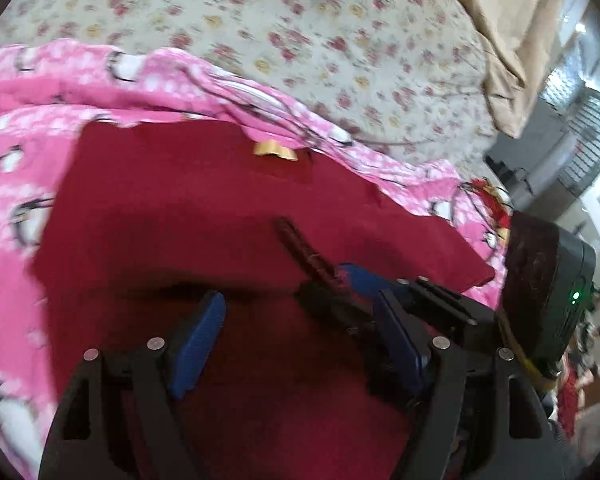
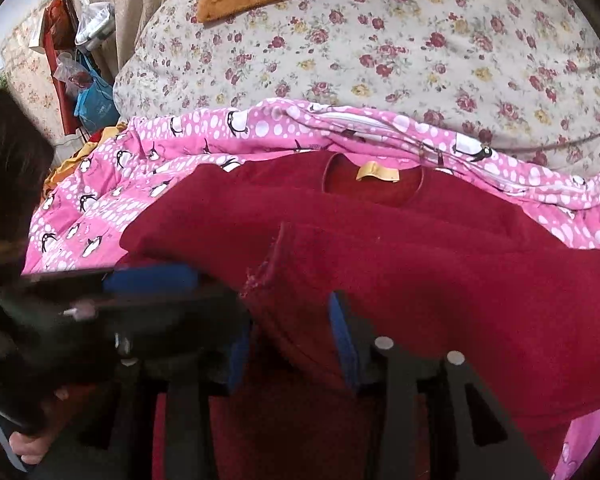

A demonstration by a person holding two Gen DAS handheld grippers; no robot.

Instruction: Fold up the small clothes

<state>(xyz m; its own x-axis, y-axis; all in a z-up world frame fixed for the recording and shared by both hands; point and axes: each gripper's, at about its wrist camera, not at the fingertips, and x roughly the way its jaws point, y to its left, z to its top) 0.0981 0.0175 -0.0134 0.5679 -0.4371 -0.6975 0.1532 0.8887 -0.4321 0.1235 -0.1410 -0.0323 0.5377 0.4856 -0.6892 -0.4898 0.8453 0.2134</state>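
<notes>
Left wrist view: the dark red garment [image 1: 204,200] lies spread on a pink penguin-print cloth [image 1: 16,128] over the floral bedsheet [image 1: 340,40]. It fills the frame from the centre down to 6 o'clock, and its neck label [image 1: 274,149] sits toward 12 o'clock, so the long axis runs roughly from 6 to 12. The left gripper [image 1: 300,340] hovers above the lower part of the garment with its blue fingers [image 1: 198,340] set wide apart and nothing between them but cloth lying beneath. A folded edge with a seam [image 1: 300,248] rises just ahead, toward 1 o'clock. The right gripper [image 1: 440,308] crosses in from 3 o'clock, close beside the left one.

Right wrist view: the garment [image 2: 420,272] again runs from 6 to 12 o'clock, the collar and label [image 2: 378,172] at 12. The right gripper [image 2: 296,344] has its fingers [image 2: 346,340] partly apart with a fold of the red cloth bulging between them. The pads do not look pressed on it, so I judge the cloth released rather than held. The left gripper [image 2: 140,292], blurred, lies at 9 o'clock, level with the fold's ragged edge [image 2: 268,264]. A hand [image 2: 32,446] grips its handle at 8 o'clock.

The right gripper is nearer the fold. Both point downward and forward over the garment's hem end.
</notes>
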